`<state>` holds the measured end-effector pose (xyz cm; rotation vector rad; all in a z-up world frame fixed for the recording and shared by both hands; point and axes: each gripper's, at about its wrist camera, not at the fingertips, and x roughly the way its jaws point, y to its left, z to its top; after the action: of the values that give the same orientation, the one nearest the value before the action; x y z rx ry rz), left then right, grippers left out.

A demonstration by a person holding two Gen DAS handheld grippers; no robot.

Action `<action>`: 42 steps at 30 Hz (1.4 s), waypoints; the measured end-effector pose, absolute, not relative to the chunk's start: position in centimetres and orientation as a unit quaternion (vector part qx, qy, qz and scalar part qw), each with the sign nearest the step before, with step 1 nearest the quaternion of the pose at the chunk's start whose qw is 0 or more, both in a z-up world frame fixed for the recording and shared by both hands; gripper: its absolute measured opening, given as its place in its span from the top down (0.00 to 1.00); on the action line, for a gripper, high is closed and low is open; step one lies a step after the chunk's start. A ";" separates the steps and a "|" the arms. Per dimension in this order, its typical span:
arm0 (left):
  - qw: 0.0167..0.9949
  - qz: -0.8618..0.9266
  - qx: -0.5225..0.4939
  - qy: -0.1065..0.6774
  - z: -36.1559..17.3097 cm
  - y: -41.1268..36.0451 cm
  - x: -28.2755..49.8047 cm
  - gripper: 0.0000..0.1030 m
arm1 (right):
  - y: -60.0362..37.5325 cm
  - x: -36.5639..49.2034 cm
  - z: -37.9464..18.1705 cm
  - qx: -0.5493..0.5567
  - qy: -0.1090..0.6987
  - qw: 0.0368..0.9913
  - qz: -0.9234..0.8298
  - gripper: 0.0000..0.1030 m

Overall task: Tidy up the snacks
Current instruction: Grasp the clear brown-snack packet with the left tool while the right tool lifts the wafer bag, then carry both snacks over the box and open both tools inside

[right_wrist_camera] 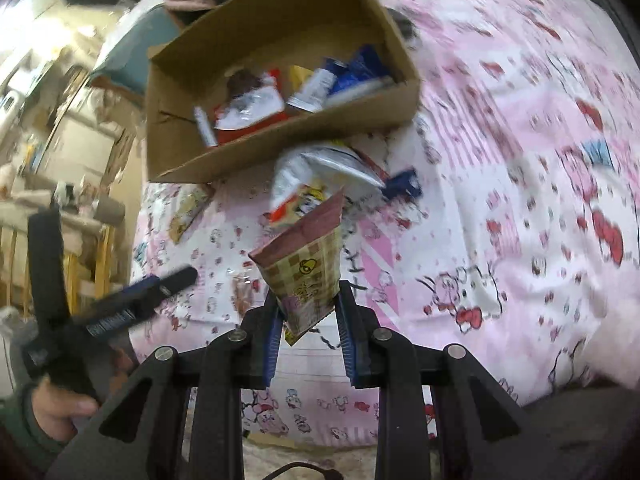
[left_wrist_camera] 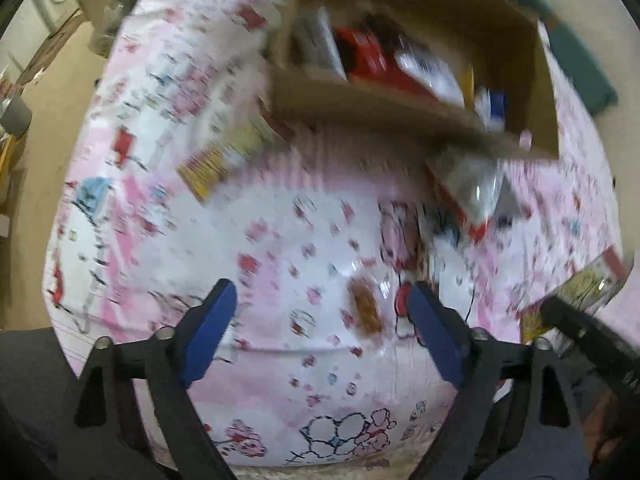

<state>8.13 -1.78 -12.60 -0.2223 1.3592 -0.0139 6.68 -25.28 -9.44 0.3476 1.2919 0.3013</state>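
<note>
Between my right gripper (right_wrist_camera: 307,312) pads, pinched at its lower corner, hangs a light crinkly snack packet (right_wrist_camera: 306,268); my left gripper (left_wrist_camera: 322,320) gapes empty.

Left gripper (left_wrist_camera: 322,312) points steeply down, blue-padded jaws spread wide, nothing between them. Right gripper (right_wrist_camera: 307,312) also angled down, jaws drawn in close and pinching a checkered snack packet (right_wrist_camera: 308,268) at its lower end. In the right wrist view the left gripper shows at lower left, held by a hand (right_wrist_camera: 60,406) with a dark green sleeve.
</note>
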 end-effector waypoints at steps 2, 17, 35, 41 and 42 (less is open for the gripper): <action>0.763 -0.009 -0.099 0.638 -13.6 -2.9 8.1 0.27 | -24.9 7.0 -9.6 0.166 0.596 0.774 0.136 0.74; 0.760 -0.012 -0.051 0.648 -16.4 -4.9 7.5 0.86 | -24.7 7.3 -9.5 0.173 0.588 0.778 0.140 0.74; 0.838 -0.001 -0.072 0.541 -5.4 0.1 7.8 0.86 | -25.4 7.4 -5.7 0.213 0.516 0.811 0.174 0.74; 0.879 0.002 -0.049 0.474 -0.3 1.1 9.8 0.86 | -26.7 8.7 -3.3 0.230 0.467 0.835 0.178 0.74; 0.883 0.004 -0.048 0.468 0.1 1.3 10.2 0.86 | -26.9 9.3 -3.0 0.229 0.463 0.838 0.176 0.74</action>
<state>10.16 1.30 0.14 -0.1009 0.9736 0.0076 9.28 -26.90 -3.05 0.4850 0.9795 0.3728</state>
